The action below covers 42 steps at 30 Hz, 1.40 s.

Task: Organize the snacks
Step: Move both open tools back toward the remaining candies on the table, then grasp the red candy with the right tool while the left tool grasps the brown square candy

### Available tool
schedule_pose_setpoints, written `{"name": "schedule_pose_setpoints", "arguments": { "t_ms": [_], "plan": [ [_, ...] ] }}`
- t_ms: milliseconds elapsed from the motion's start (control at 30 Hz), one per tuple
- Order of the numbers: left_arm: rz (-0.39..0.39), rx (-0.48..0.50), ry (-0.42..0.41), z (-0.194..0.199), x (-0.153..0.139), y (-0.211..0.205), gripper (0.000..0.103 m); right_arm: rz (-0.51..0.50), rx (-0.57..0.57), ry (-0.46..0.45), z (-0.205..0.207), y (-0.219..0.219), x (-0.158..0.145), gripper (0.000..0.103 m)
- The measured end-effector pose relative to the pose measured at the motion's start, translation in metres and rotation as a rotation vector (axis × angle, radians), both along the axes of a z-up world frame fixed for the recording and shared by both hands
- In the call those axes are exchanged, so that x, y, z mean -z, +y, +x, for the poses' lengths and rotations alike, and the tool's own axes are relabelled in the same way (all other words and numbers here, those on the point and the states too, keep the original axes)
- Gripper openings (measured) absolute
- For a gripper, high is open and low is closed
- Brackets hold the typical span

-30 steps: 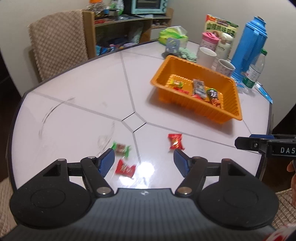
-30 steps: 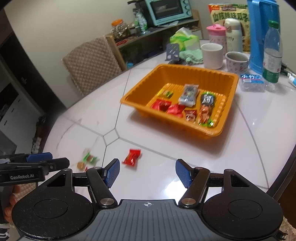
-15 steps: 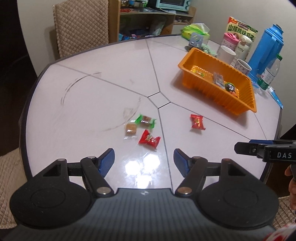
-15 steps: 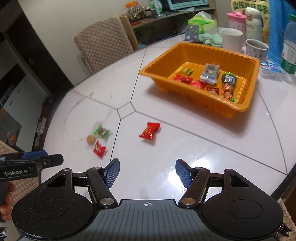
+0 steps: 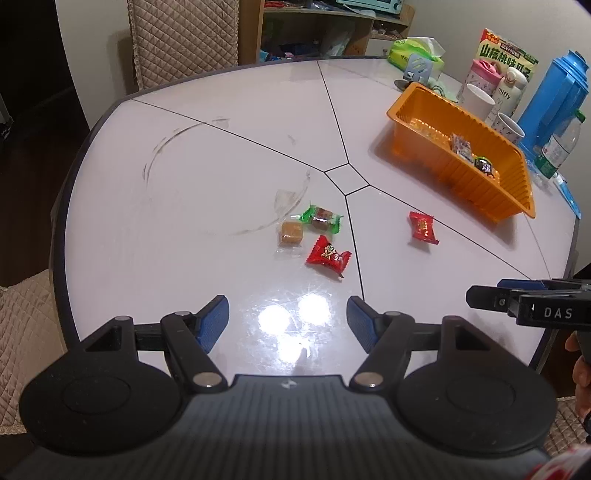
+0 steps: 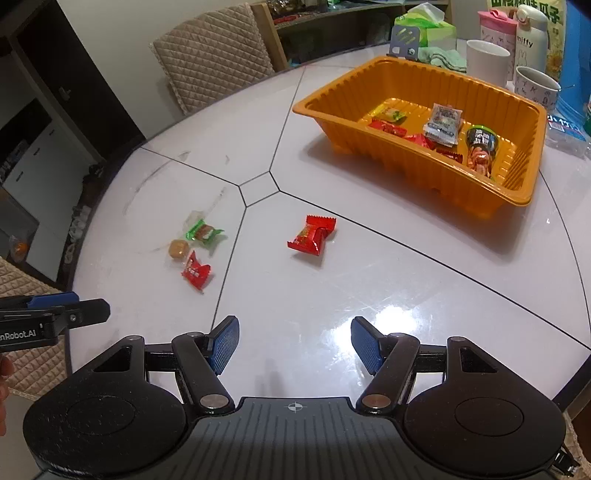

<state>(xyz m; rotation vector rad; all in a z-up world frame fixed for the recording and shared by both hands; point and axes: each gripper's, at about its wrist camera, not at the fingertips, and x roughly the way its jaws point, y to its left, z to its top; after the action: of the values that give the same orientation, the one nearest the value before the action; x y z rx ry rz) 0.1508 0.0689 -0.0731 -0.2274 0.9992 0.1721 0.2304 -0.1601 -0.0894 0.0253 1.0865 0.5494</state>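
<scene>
Several wrapped snacks lie loose on the white table. A red candy (image 5: 328, 254) (image 6: 195, 272), a clear-wrapped brown candy (image 5: 290, 232) (image 6: 178, 248) and a green-wrapped candy (image 5: 320, 218) (image 6: 204, 232) cluster together. Another red packet (image 5: 423, 227) (image 6: 312, 236) lies alone, nearer the orange tray (image 5: 424, 99) (image 6: 413, 170), which holds several snacks. My left gripper (image 5: 288, 321) hovers open and empty short of the cluster. My right gripper (image 6: 294, 343) is open and empty above bare table, short of the lone red packet.
Behind the tray stand white mugs (image 6: 487, 61), a pink bottle (image 5: 483, 75), a blue thermos (image 5: 554, 99), a water bottle (image 5: 559, 146) and a green tissue pack (image 6: 430, 27). A quilted chair (image 6: 214, 55) and a wooden shelf (image 5: 314, 29) stand beyond the far edge.
Both grippers have drawn back from the tray toward the near edge, so the loose candies now lie well ahead of the fingers. Jaws stay equally wide.
</scene>
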Motion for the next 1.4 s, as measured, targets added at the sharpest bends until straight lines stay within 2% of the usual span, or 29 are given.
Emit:
{"name": "schedule_pose_setpoints", "arguments": {
  "t_ms": [233,533,733,800,833,1033,1400],
  "plan": [
    [0.005,-0.005,-0.018,0.007,0.003,0.004,0.068,-0.011,0.014,-0.016,0.013,0.005,0.008,0.067],
    [0.048,-0.011,0.033,0.029,0.016,0.012,0.068,-0.014,0.035,-0.063,0.038,0.022,0.016,0.067],
    [0.036,-0.011,0.034,0.04,0.022,0.019,0.068,-0.026,0.03,-0.101,0.054,0.037,0.022,0.066],
    [0.047,-0.008,0.032,0.043,0.024,0.021,0.068,-0.03,0.023,-0.104,0.058,0.042,0.025,0.052],
    [0.046,-0.008,0.031,0.045,0.024,0.022,0.068,-0.033,0.02,-0.099,0.061,0.044,0.027,0.049],
    [0.027,-0.02,0.024,0.052,0.029,0.028,0.068,-0.054,0.039,-0.099,0.073,0.051,0.037,0.045],
    [0.024,-0.004,-0.001,0.063,0.033,0.028,0.068,-0.085,0.033,-0.111,0.075,0.052,0.046,0.023]
  ]
}}
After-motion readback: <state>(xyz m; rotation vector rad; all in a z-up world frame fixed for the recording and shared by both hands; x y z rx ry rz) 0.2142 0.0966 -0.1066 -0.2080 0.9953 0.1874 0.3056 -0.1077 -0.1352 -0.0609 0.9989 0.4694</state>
